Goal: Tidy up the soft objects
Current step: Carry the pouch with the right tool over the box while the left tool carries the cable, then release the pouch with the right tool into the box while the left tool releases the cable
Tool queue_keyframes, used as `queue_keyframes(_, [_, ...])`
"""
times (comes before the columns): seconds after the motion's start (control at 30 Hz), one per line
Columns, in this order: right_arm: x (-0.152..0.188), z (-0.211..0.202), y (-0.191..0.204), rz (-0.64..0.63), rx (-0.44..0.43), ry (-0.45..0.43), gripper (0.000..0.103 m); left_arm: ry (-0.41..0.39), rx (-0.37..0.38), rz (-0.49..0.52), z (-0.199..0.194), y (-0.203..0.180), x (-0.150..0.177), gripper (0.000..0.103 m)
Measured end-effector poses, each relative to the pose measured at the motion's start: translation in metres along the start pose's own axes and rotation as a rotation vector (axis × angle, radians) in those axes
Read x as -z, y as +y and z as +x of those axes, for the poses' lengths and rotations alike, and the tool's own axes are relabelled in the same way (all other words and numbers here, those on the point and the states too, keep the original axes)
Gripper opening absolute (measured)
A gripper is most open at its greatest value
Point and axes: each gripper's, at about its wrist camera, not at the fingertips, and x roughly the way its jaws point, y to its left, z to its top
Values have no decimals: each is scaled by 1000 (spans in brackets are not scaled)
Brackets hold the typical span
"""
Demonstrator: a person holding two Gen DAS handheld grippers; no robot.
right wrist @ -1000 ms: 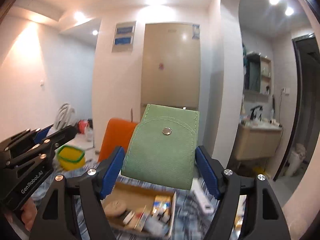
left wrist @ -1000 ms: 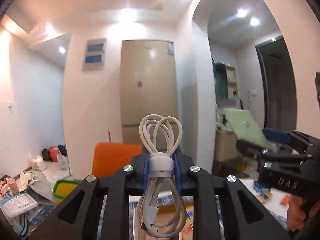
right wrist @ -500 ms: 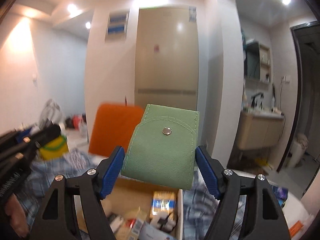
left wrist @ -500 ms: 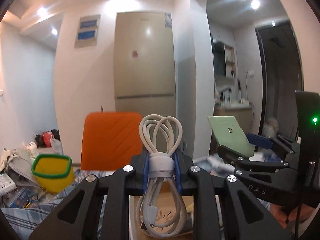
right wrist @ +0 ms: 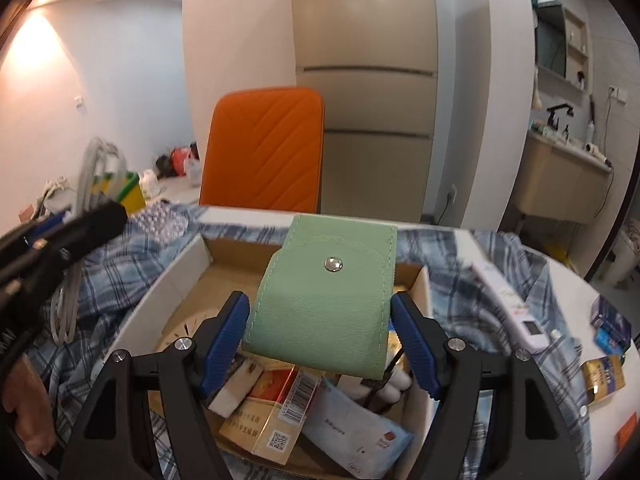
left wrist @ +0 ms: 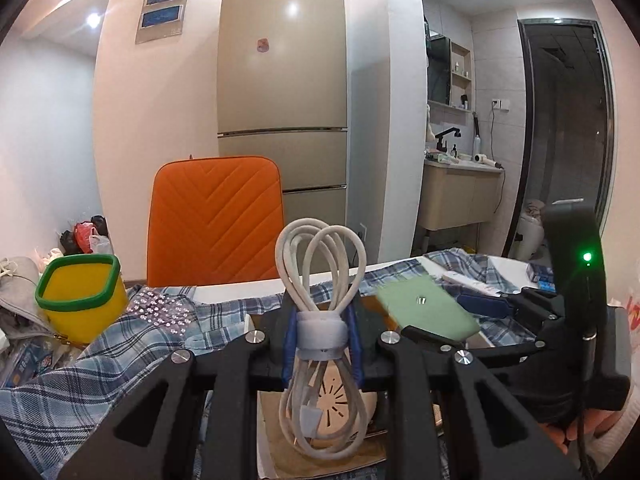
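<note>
I note both loads have come down over the cardboard box [right wrist: 188, 276]: my left gripper [left wrist: 322, 336] clamps the coiled cable [left wrist: 322, 280], my right gripper [right wrist: 320, 320] clamps the green pouch [right wrist: 324, 300], ready for depositing

Round white table [right wrist: 568, 280], mostly draped in blue plaid cloth [right wrist: 460, 300]. On the cloth at mid-table, an open cardboard box [right wrist: 192, 256] of packets; near the right edge, a white remote [right wrist: 512, 304] and small boxes [right wrist: 604, 372]. Toward the left edge, a yellow green-rimmed tub [left wrist: 78, 300].
</note>
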Motion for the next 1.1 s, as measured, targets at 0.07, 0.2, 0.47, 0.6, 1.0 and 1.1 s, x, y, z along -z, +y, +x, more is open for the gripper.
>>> queue_keyframes(0.07, [2, 5, -1, 8, -7, 19, 75, 5, -3, 3, 2, 0, 1, 20])
queue_keyframes(0.2, [3, 3, 1, 20, -15, 28, 75, 20, -1, 7, 7, 2, 3, 20])
queue_keyframes(0.47, [-2, -11, -8, 13, 70, -30, 86, 120, 44, 14, 26, -3, 11, 20])
queue_keyframes(0.6, [-3, -17, -19, 39, 102, -54, 86, 173, 37, 13, 36, -4, 14, 20])
queue_keyframes(1.0, [-4, -24, -32, 118, 120, -95, 86, 50, -2, 44, 18, -7, 15, 96])
queue_keyframes(1.1, [-5, -27, -34, 124, 127, -106, 86, 34, -15, 22, 16, -1, 14, 96])
